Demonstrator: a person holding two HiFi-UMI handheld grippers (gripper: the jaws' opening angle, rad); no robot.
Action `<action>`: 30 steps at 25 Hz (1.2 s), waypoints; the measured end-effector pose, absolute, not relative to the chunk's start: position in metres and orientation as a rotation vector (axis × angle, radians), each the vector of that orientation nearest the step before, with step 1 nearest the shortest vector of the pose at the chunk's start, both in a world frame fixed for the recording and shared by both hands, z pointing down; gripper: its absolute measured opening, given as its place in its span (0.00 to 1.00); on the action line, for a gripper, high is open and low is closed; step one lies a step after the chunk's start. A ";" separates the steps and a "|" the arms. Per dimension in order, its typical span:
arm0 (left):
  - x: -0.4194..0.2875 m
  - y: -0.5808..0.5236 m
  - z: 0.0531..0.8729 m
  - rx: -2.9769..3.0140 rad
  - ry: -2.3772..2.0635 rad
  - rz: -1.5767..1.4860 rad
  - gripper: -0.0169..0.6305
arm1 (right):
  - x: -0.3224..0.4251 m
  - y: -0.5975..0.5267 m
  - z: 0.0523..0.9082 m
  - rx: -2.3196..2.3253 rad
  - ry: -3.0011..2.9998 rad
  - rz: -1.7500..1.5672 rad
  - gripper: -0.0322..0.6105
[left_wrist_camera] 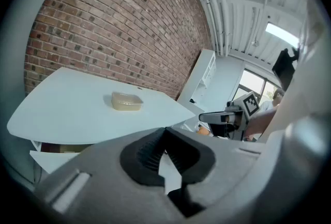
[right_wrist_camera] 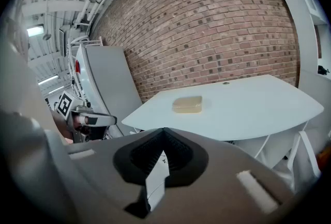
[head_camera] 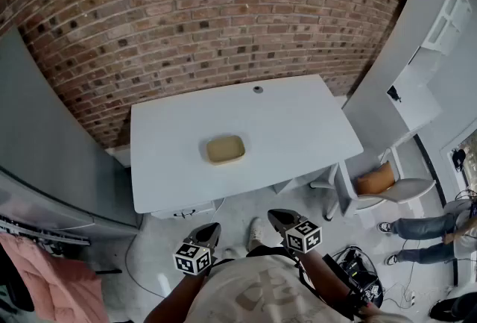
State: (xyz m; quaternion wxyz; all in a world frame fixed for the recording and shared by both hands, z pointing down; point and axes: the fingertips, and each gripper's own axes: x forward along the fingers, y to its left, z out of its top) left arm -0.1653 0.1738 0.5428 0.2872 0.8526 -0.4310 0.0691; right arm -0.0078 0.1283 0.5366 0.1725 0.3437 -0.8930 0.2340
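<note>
Grippers first: your left gripper (head_camera: 214,227) and right gripper (head_camera: 273,215) both hang close to your body, short of the table (head_camera: 298,127). Each has its jaws pressed together with nothing between them. The tan container (head_camera: 225,149) sits alone near the middle of the tabletop, well apart from both.

With jaws closed like this, I judge any contact would be a push, not a hold. The container looks light and the top smooth, so a nudge could slide it toward the far edge. A gripper carried low could also knock the table's near edge.

Count — two grippers, one table, one container, one small round hole (head_camera: 257,89) by the far edge, one chair (head_camera: 376,187) to your right.
</note>
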 end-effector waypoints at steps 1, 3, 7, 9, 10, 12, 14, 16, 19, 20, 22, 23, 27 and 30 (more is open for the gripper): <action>-0.166 0.179 0.545 2.265 -1.154 0.185 0.03 | -0.006 0.132 0.537 0.981 -2.530 0.669 0.06; -0.167 0.188 0.549 2.240 -1.157 0.185 0.03 | -0.003 0.138 0.537 0.988 -2.524 0.675 0.06; -0.166 0.196 0.550 2.229 -1.154 0.188 0.03 | -0.001 0.141 0.533 0.990 -2.532 0.659 0.06; -0.166 0.197 0.548 2.233 -1.155 0.186 0.03 | -0.003 0.141 0.531 0.992 -2.542 0.658 0.06; -0.168 0.197 0.547 2.233 -1.158 0.184 0.03 | -0.004 0.142 0.530 0.994 -2.550 0.662 0.06; -0.171 0.197 0.546 2.232 -1.164 0.187 0.03 | -0.006 0.141 0.526 1.000 -2.573 0.671 0.06; -0.173 0.196 0.543 2.236 -1.169 0.193 0.03 | -0.009 0.139 0.521 1.000 -2.589 0.654 0.06; -0.174 0.198 0.542 2.236 -1.170 0.197 0.03 | -0.012 0.138 0.519 0.985 -2.588 0.615 0.06; -0.172 0.201 0.545 2.233 -1.165 0.203 0.03 | -0.017 0.141 0.522 0.955 -2.582 0.583 0.06; -0.172 0.202 0.546 2.232 -1.162 0.205 0.03 | -0.018 0.142 0.524 0.946 -2.579 0.581 0.06; -0.170 0.201 0.548 2.232 -1.157 0.213 0.03 | -0.018 0.142 0.528 0.935 -2.571 0.579 0.06; -0.170 0.200 0.549 2.232 -1.154 0.219 0.03 | -0.017 0.141 0.529 0.934 -2.568 0.580 0.06; -0.174 0.192 0.548 2.235 -1.152 0.256 0.03 | -0.016 0.128 0.531 0.940 -2.566 0.588 0.06; -0.174 0.182 0.549 2.232 -1.144 0.283 0.03 | -0.018 0.112 0.532 0.927 -2.564 0.577 0.06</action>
